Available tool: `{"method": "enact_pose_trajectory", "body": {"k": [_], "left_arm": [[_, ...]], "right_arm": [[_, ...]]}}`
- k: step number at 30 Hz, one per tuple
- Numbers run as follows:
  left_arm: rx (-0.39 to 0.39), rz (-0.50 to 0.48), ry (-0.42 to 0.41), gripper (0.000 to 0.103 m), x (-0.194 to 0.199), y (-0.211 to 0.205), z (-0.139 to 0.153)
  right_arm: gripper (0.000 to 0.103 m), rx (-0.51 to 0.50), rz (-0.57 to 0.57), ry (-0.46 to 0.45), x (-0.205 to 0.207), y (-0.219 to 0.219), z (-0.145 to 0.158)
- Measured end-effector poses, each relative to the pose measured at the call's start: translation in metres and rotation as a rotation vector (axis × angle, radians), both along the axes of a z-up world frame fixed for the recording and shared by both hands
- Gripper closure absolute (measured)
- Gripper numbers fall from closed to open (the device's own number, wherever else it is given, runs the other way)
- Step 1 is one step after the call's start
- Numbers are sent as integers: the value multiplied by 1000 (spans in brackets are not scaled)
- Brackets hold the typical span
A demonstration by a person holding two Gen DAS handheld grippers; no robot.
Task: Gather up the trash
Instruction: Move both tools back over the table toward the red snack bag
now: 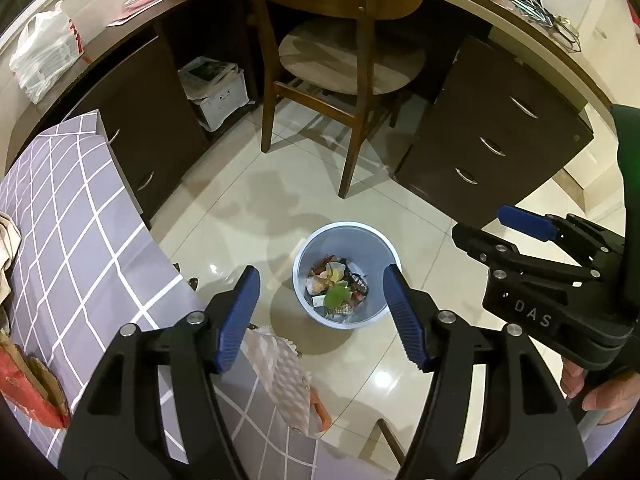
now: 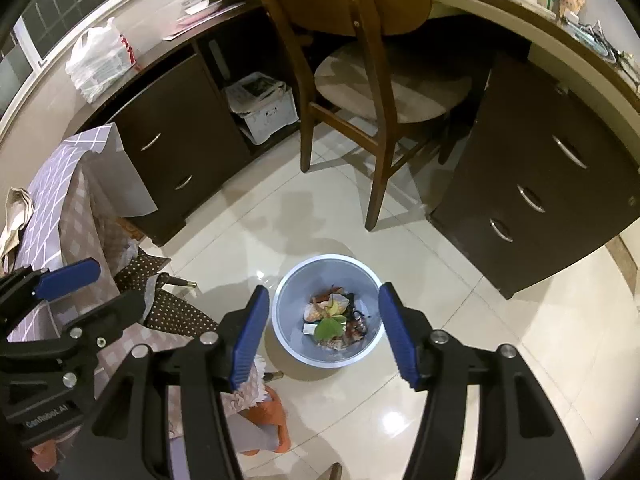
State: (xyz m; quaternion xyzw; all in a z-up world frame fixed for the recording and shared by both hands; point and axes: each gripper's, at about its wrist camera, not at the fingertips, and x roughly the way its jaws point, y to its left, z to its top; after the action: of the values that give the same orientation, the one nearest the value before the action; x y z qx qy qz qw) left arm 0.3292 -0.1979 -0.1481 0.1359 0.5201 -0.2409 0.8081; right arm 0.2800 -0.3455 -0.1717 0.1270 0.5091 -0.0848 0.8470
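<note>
Both grippers share one build: black plastic linkage arms with cut-out slots, round silver pivot screws, and ribbed blue pads on the fingers. The right gripper (image 1: 560, 256) bears raised letters "DAS" on its body; the left gripper (image 2: 56, 320) reads "GenRobot.AI" (small white print). A hand (image 1: 600, 384) grips what may be a pale handle, under a dark green sleeve (image 1: 628, 152).

Glossy tiled floor (image 2: 440, 380), smooth plastic bin (image 2: 362, 280), dark wood chair (image 2: 380, 92), checked cloth table cover (image 1: 80, 220)
</note>
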Motion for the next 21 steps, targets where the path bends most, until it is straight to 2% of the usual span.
{"method": "enact_pose_trajectory", "body": {"k": [8,21], "left_arm": [[-21,5,-32,34,-11,4,17],[-34,43,-198,27,-46,47,66]], "right_arm": [[44,-13,7,-39,-12,9,21],[35,-66,63,-137,-31,52,72]]}}
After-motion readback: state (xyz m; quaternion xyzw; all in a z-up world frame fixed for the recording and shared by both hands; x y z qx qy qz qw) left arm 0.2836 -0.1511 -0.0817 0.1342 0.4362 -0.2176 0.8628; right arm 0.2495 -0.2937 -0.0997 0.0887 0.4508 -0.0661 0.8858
